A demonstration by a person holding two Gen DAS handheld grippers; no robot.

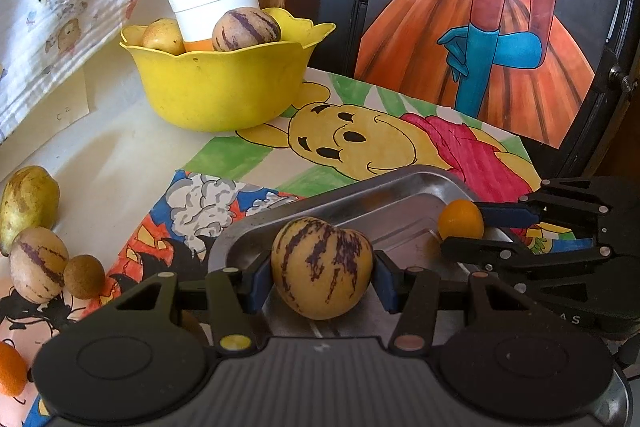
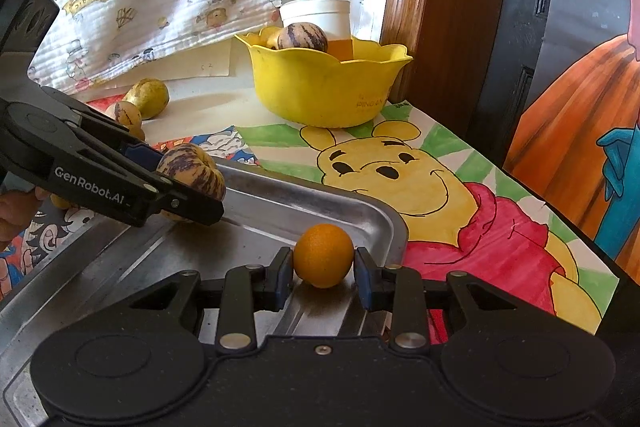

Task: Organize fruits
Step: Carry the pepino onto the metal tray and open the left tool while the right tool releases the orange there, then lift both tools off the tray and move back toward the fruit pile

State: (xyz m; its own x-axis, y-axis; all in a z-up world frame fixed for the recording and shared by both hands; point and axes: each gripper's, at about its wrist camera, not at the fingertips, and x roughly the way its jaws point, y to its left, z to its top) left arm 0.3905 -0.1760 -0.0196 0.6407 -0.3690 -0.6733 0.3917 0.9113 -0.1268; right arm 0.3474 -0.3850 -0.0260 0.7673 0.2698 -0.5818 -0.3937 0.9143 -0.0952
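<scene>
My left gripper (image 1: pixel 322 277) is shut on a striped yellow-purple pepino melon (image 1: pixel 322 265) and holds it over the near-left part of the metal tray (image 1: pixel 400 195). From the right wrist view the same melon (image 2: pixel 192 173) sits between the left gripper's fingers (image 2: pixel 188 205) above the tray (image 2: pixel 304 199). My right gripper (image 2: pixel 323 273) is shut on a small orange (image 2: pixel 323 255) at the tray's far right corner; it also shows in the left wrist view (image 1: pixel 460 219).
A yellow bowl (image 1: pixel 224 91) with a striped melon (image 1: pixel 246 29), a pear and a white cup (image 1: pixel 214 7) stands at the back. Left of the tray lie a green mango (image 1: pixel 28 203), another striped melon (image 1: pixel 38 269), a small brown fruit (image 1: pixel 84 277) and an orange (image 1: pixel 10 369). Cartoon drawings cover the table.
</scene>
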